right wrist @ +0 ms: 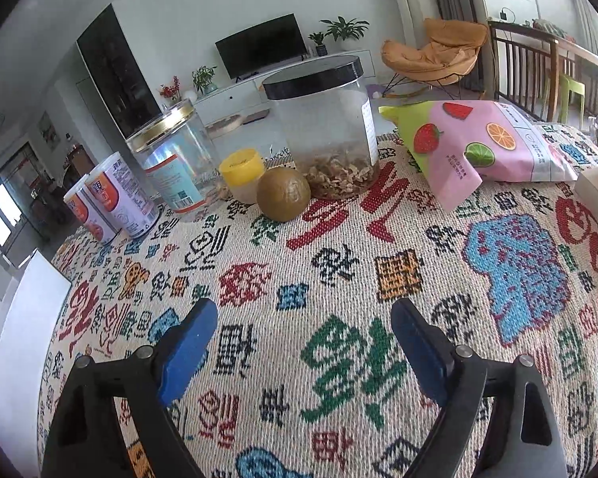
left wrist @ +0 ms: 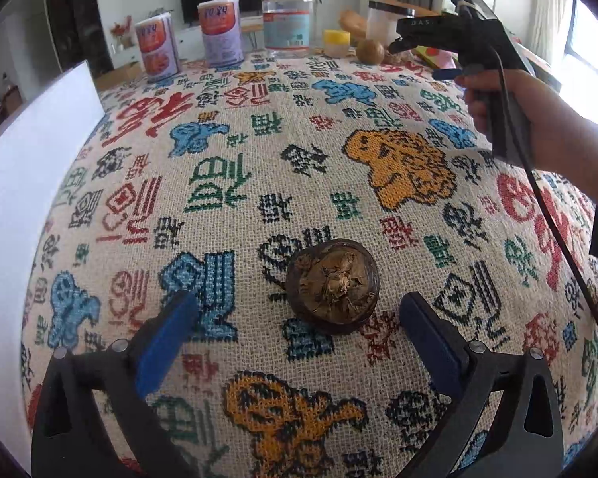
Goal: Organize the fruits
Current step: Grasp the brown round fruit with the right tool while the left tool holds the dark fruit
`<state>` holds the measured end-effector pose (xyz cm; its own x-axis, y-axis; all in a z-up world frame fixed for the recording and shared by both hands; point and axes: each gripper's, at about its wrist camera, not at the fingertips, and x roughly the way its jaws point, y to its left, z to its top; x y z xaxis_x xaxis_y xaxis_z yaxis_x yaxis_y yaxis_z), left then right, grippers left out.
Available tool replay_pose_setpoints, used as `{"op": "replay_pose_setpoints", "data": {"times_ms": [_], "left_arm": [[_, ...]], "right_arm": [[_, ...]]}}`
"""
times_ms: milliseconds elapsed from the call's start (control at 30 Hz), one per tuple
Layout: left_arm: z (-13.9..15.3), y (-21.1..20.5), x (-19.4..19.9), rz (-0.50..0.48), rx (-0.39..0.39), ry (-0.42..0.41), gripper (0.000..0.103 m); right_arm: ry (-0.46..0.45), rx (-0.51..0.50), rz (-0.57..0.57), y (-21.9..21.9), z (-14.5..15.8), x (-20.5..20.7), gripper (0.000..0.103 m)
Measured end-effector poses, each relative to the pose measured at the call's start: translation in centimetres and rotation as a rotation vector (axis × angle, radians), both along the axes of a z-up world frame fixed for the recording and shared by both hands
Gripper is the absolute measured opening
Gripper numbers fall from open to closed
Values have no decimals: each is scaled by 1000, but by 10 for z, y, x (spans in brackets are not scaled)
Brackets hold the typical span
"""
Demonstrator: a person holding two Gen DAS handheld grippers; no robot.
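Note:
A dark brown dried fruit [left wrist: 333,286], broken open on top, lies on the patterned tablecloth [left wrist: 259,151]. My left gripper [left wrist: 299,310] is open, its blue fingers on either side of the fruit and a little short of it. A round green-brown fruit [right wrist: 284,194] stands at the far edge beside the jars; it also shows in the left wrist view [left wrist: 370,51]. My right gripper [right wrist: 303,318] is open and empty over the cloth, well short of that fruit. In the left wrist view the right gripper [left wrist: 418,40] hangs near the round fruit.
A black-lidded jar [right wrist: 323,127] holds dried pieces. A gold-lidded clear jar [right wrist: 175,159], a yellow-capped small jar [right wrist: 243,175] and two cans [right wrist: 115,199] line the far edge. A pink fruit-print bag [right wrist: 486,147] lies at the right. A white board [left wrist: 24,183] stands at the left.

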<state>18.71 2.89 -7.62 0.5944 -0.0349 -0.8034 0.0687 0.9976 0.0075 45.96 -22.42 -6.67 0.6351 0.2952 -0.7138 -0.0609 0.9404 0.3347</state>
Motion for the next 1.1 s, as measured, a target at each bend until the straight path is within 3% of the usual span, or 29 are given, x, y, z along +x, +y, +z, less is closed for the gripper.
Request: {"op": "replay_pose_setpoints", "data": {"times_ms": [200,367,433,500,600,767,933,1100], "left_arm": [[0,0,0,1,0,0,102],[0,0,0,1,-1,0,102],[0,0,0,2,-1,0,102],[0,0,0,2,-2,0,102],[0,0,0,2,-1,0,102],[0,0,0,1,0,0,102],[0,0,0,1,-1,0,103],[0,0,1,1,-1,0,103]], "right_arm": [[25,100,-113,13,-20,73,81],[23,11,-93,38,-19,98,78],[33,0,-80,46,-20,104,69],[35,-40,-68,54,-19,107,49],[27,-45,-39,55,-14,97,49],[31,-6,159,43,4,27,49],[116,-109,379,28,14,-101,49],[103,-191,398,22,12,-225,49]]}}
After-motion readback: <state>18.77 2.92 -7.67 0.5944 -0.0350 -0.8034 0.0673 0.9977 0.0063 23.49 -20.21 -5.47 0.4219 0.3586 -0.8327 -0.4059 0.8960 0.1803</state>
